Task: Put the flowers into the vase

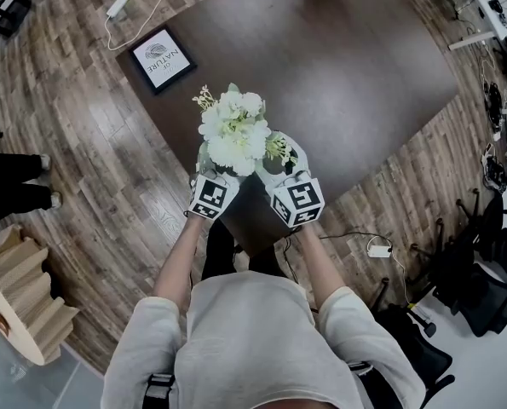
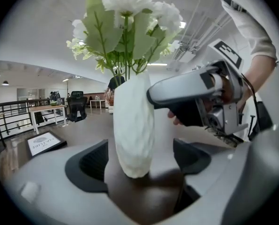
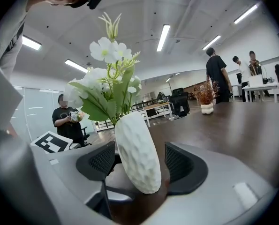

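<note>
One white, dimpled ceramic vase (image 2: 133,125) stands upright on the dark brown table (image 1: 364,75), close to its near edge, and it already holds the bunch of white artificial flowers with green leaves (image 1: 234,130). The stems drop into its mouth and the blooms spread above it.

We hold the left gripper (image 2: 140,161) around the vase, and its fingers (image 2: 94,165) stand wide, with clear space on either side of the vase and nothing pressed. The right gripper (image 3: 140,163) comes in from the other side. Its fingers (image 3: 184,165) sit narrow around the same vase: one pad looks to be against the wall and a thin dark gap shows at the other, so we cannot tell whether they actually clamp it.

In the head view the two marker cubes (image 1: 209,197) (image 1: 298,201) sit side by side just below the blooms, with our bare forearms and pale grey sleeves behind them.

Farther out, a black-framed white sign (image 1: 161,60) lies near the table's far left corner. A second small pale vase with reddish dry sprigs (image 3: 206,102) stands well apart at the far end.

Around the table lies a wooden plank floor (image 1: 83,160) with a white power adapter and its cable (image 1: 118,5), and black office chairs (image 1: 483,279) stand to the right.
</note>
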Demonstrator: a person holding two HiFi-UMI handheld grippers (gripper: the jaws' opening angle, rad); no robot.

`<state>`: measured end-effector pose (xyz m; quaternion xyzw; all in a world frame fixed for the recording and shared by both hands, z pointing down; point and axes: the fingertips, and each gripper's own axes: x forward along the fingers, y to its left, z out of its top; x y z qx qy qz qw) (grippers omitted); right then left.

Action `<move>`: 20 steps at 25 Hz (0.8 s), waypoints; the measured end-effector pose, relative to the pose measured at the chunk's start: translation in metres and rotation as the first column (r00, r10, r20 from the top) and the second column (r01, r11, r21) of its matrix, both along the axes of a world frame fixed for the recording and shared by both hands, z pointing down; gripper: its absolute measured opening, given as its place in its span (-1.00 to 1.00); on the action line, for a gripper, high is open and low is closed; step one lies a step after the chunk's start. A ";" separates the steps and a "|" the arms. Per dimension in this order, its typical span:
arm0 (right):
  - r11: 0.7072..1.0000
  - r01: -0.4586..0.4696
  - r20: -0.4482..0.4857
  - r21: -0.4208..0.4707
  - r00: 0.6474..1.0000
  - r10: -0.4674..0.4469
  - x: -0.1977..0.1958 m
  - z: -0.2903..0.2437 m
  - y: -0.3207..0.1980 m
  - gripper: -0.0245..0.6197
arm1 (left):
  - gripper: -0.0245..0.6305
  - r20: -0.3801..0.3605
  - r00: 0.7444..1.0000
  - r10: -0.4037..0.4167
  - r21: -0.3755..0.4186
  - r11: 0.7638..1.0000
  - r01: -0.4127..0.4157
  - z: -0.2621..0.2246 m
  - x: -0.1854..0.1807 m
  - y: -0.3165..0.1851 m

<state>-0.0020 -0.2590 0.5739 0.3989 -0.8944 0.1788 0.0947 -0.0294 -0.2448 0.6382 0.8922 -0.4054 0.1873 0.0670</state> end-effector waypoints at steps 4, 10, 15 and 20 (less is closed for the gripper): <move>1.000 -0.017 -0.004 -0.003 1.000 0.017 0.007 0.001 0.004 0.09 | 0.27 -0.011 0.997 -0.072 -0.021 0.997 0.072 0.007 -0.020 0.023; 0.999 -0.054 -0.011 -0.007 0.998 0.054 0.021 0.001 0.014 -0.03 | -0.72 -0.058 0.985 -0.164 -0.024 0.986 0.163 -0.004 -0.040 0.054; 0.998 -0.069 -0.023 0.001 0.997 0.069 0.033 -0.004 0.029 -0.22 | -0.90 -0.052 0.982 -0.179 -0.009 0.984 0.179 -0.015 -0.036 0.061; 0.994 -0.109 -0.027 -0.012 0.994 0.109 0.060 -0.005 0.057 -0.66 | -0.89 -0.045 0.977 -0.206 0.017 0.978 0.207 -0.035 -0.026 0.077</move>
